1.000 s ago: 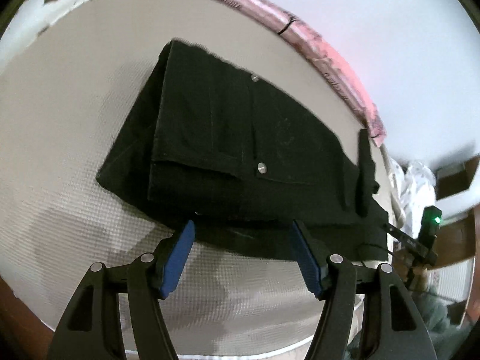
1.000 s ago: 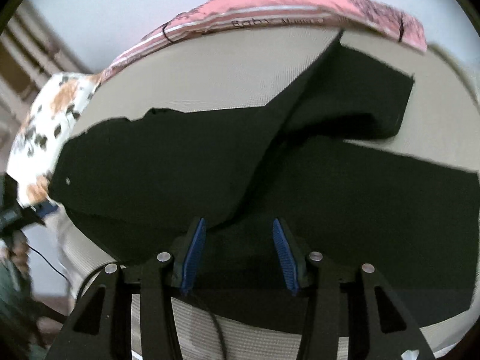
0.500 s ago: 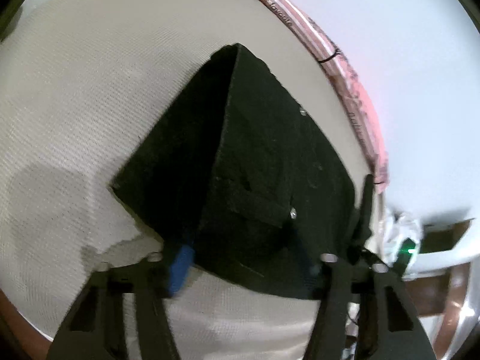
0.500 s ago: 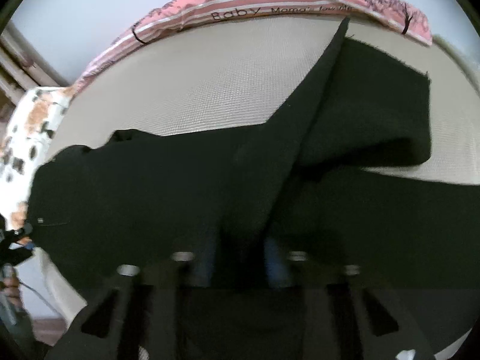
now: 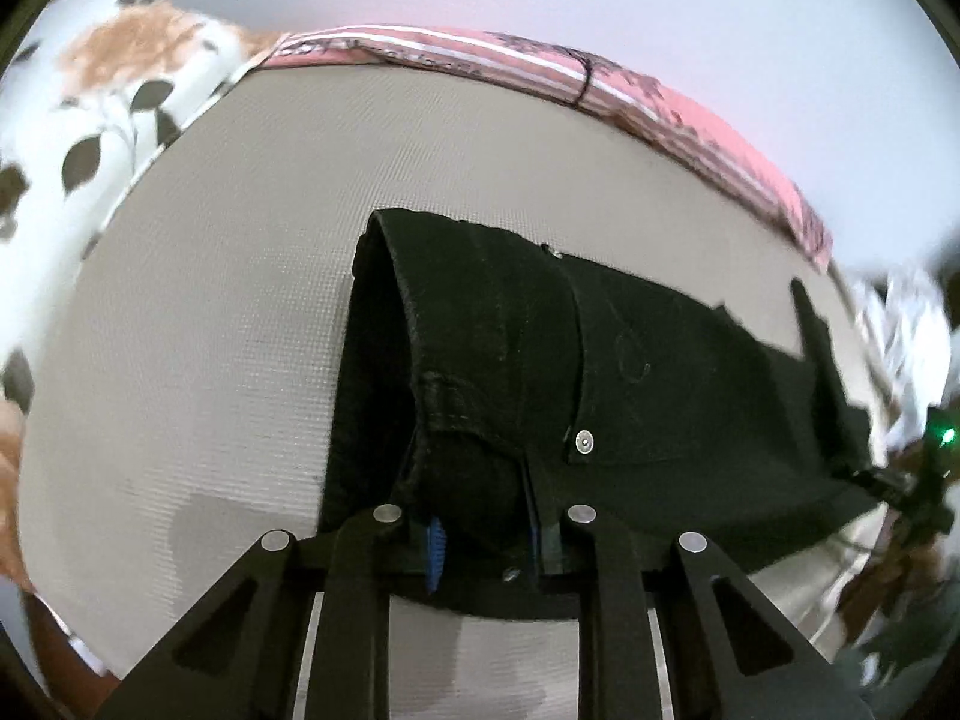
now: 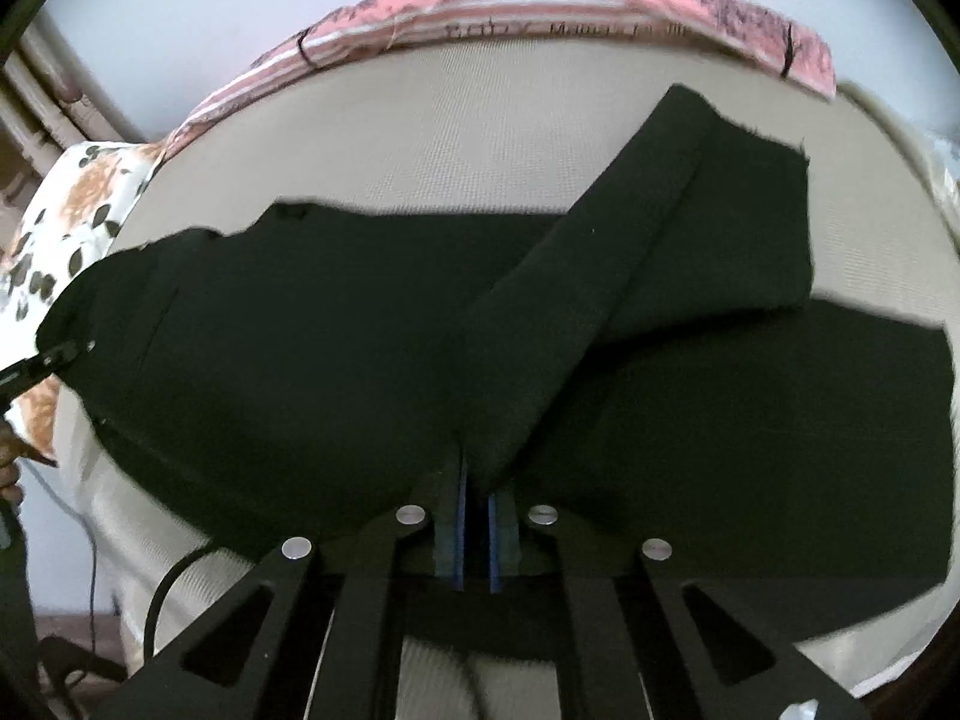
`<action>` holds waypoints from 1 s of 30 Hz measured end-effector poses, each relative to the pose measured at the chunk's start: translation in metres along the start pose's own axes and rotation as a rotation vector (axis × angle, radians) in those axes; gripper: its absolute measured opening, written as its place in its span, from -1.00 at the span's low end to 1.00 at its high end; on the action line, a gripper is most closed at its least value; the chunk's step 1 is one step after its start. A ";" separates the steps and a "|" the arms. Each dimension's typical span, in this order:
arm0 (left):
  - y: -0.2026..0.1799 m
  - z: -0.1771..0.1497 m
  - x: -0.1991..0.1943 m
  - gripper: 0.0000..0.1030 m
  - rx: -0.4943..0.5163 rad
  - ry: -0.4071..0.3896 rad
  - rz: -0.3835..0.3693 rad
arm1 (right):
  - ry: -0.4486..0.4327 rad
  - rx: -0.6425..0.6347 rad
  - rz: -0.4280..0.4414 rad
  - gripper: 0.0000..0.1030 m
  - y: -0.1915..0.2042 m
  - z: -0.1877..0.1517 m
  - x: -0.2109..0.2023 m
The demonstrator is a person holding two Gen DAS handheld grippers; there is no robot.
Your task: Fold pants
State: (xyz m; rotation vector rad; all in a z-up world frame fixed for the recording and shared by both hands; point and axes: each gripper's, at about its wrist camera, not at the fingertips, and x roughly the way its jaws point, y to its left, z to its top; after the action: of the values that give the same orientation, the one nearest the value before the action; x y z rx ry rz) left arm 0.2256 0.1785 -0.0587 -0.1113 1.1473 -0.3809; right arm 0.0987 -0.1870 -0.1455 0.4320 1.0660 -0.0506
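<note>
The black pants (image 5: 630,372) lie lengthwise across the mattress (image 5: 228,300), waist end to the left, legs running right, one leg folded up toward the far edge. The left tool (image 5: 486,534), angled steeply down, has just been closing and pinches the thick waistband at the near edge. The right tool (image 6: 477,531), likewise tilted down, is shut tight on the raised leg fold, so both grips sit on the near side.

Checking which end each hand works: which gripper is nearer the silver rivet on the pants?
Left. The left gripper grips the waistband just below the rivet; the right gripper pinches a leg fold farther along.
</note>
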 end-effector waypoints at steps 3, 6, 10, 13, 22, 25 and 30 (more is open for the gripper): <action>0.009 -0.014 0.011 -0.60 0.016 0.064 -0.002 | 0.037 -0.023 -0.003 -0.93 0.004 -0.017 0.000; 0.016 -0.024 0.026 -0.58 0.026 0.100 0.011 | 0.073 -0.031 -0.012 -0.93 0.003 -0.026 0.009; 0.022 -0.026 0.028 -0.51 0.005 0.084 0.004 | 0.089 -0.040 -0.032 -0.93 0.006 -0.030 0.017; 0.012 -0.028 0.026 -0.47 0.038 0.071 0.062 | 0.100 -0.049 -0.023 -0.83 0.009 -0.028 0.019; -0.011 -0.048 0.000 0.05 0.087 0.068 0.172 | 0.067 0.011 0.130 -0.12 -0.011 -0.033 -0.005; -0.024 -0.061 -0.016 0.05 0.148 0.052 0.208 | 0.030 0.032 0.172 -0.12 -0.028 -0.033 -0.025; -0.072 -0.071 -0.031 0.05 0.254 -0.017 0.191 | -0.036 0.108 0.175 -0.12 -0.071 -0.028 -0.052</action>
State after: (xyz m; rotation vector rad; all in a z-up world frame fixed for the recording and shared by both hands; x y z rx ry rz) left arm 0.1333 0.1306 -0.0410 0.2153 1.0738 -0.3517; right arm 0.0321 -0.2499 -0.1349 0.6186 0.9899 0.0397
